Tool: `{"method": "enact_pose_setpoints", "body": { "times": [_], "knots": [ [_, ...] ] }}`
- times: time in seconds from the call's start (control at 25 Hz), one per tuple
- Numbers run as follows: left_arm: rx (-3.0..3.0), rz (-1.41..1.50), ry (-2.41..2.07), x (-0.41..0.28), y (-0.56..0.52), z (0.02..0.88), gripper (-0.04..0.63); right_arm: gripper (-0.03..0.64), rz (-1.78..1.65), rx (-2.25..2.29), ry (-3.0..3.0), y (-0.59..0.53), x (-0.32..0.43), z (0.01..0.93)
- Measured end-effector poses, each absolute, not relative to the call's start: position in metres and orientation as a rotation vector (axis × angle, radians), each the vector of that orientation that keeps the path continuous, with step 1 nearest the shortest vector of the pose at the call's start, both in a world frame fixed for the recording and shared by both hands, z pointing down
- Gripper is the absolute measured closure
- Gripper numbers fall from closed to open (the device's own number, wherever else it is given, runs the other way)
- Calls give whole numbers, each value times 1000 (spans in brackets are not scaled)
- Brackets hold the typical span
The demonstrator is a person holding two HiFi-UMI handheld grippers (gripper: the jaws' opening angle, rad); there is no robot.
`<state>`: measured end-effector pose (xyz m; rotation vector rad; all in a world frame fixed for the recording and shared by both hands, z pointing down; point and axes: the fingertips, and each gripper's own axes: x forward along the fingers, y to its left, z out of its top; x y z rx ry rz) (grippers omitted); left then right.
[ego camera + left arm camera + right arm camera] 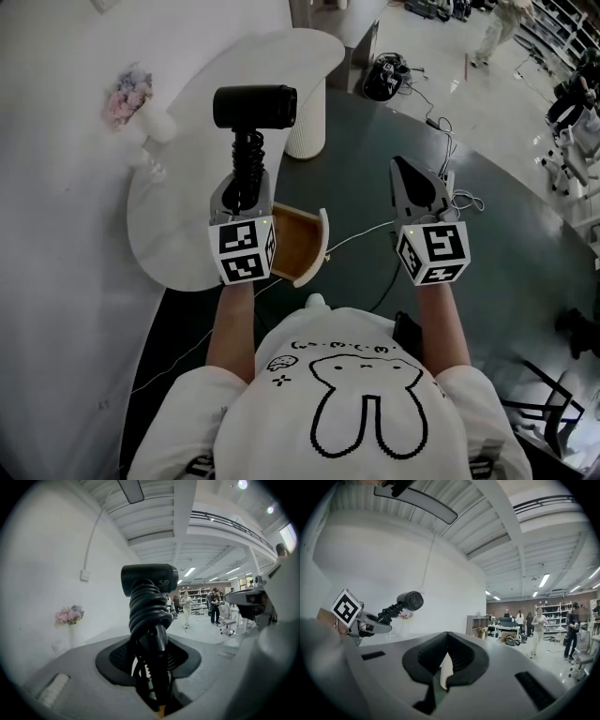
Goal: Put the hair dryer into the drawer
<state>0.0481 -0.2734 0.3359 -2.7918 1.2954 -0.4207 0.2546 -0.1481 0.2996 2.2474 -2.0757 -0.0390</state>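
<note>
Your left gripper (246, 186) pinches the dryer (254, 106) upright by its handle, ready for the drawer (294, 242) beside it; right gripper (401, 169) pressed together, empty.

L: my grey left gripper (247, 187) gripped the black hair dryer (255, 106) | R: my grey right gripper (401, 167) pointed level, jaws together, empty

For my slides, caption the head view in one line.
Left gripper holds a black hair dryer by its cord-wrapped handle beside the open wooden drawer; right gripper shut, empty.
</note>
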Motion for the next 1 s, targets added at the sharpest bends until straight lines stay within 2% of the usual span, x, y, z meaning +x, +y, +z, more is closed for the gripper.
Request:
{"method": "enact_pose_setpoints", "body": {
  "times": [0.28, 0.56, 1.0],
  "knots": [
    [-2795, -402, 1390, 0, -364, 353, 445, 617, -47, 2093, -2142, -267, 205, 309],
    [-2792, -412, 1491, -42, -383, 369, 443, 617, -42, 1991, -2193, -300, 166, 322],
    [-2726, -457, 1663, -50, -374, 388, 445, 617, 17, 1877, -2305, -321, 168, 345]
  ]
}}
